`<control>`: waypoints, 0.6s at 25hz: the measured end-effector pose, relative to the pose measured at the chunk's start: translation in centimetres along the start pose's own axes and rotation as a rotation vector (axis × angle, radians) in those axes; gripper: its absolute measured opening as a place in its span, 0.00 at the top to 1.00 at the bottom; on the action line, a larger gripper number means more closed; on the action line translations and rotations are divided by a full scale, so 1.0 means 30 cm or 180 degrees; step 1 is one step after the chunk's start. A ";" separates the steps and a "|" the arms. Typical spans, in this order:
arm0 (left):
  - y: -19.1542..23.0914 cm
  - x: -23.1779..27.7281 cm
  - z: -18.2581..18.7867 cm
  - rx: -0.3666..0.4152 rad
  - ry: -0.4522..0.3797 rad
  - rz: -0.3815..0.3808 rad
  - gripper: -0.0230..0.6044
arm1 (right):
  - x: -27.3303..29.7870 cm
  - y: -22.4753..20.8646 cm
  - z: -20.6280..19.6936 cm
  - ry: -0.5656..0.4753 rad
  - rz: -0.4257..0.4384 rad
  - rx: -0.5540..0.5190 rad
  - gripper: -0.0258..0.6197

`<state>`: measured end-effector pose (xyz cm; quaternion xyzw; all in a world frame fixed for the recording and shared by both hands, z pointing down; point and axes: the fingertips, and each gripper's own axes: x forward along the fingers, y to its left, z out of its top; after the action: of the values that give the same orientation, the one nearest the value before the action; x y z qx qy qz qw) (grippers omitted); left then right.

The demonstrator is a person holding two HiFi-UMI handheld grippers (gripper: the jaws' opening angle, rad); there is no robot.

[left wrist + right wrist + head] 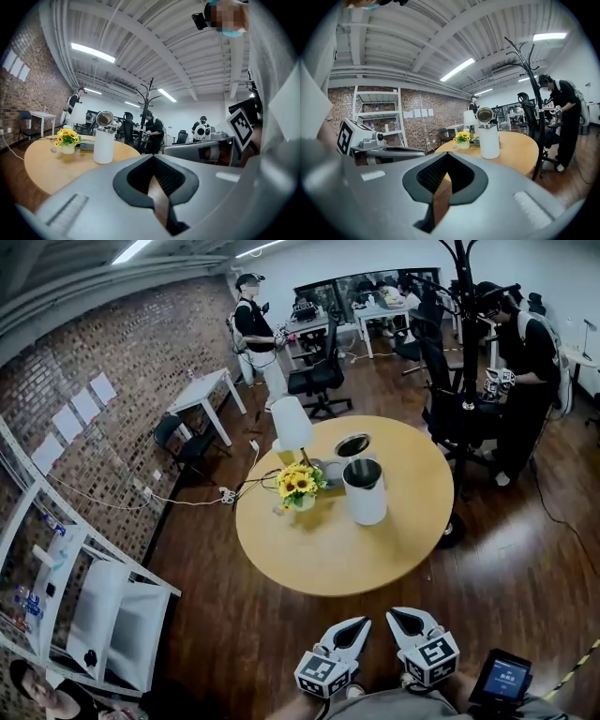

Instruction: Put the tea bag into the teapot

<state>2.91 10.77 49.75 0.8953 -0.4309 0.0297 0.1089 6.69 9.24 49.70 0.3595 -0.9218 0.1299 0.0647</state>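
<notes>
A white teapot (364, 488) stands with its lid (352, 445) tipped open on the round wooden table (328, 559). It also shows in the left gripper view as the teapot (103, 145) and in the right gripper view as the teapot (490, 140). I cannot make out a tea bag. My left gripper (361, 622) and right gripper (394, 613) hover side by side off the table's near edge, well short of the teapot. Both are shut with nothing between the jaws, as the left gripper (151, 157) and right gripper (447, 154) show in their own views.
A vase of sunflowers (300, 486), a white lamp (292, 423) and a grey tray (330, 472) sit beside the teapot. A black coat rack (464, 352) and a person (525, 362) stand right of the table. A white shelf unit (94, 606) is at left.
</notes>
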 end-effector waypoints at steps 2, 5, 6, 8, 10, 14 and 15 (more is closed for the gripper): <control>0.019 -0.034 -0.015 -0.0041 -0.0020 -0.0011 0.96 | 0.007 0.031 -0.006 -0.0028 -0.0042 -0.0012 0.95; 0.028 -0.062 -0.027 -0.0048 -0.0056 -0.0002 0.96 | -0.002 0.046 -0.025 -0.0026 -0.0109 -0.0007 0.95; 0.030 -0.066 -0.027 -0.0037 -0.0066 0.0015 0.96 | -0.007 0.046 -0.031 -0.0018 -0.0134 -0.0009 0.95; 0.035 -0.068 -0.021 -0.0006 -0.0081 0.0043 0.96 | -0.013 0.045 -0.033 -0.0029 -0.0170 -0.0017 0.95; 0.035 -0.068 -0.009 0.0008 -0.0091 0.0055 0.96 | -0.013 0.043 -0.032 -0.0045 -0.0199 -0.0016 0.95; 0.035 -0.077 -0.016 0.0015 -0.0131 0.0049 0.96 | -0.013 0.047 -0.046 -0.0013 -0.0240 -0.0018 0.95; 0.037 -0.078 -0.016 0.0015 -0.0134 0.0049 0.96 | -0.012 0.048 -0.049 -0.0007 -0.0247 -0.0018 0.95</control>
<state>0.60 11.99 50.06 0.8927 -0.4399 0.0128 0.0974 6.01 10.91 50.74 0.3949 -0.9076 0.1243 0.0698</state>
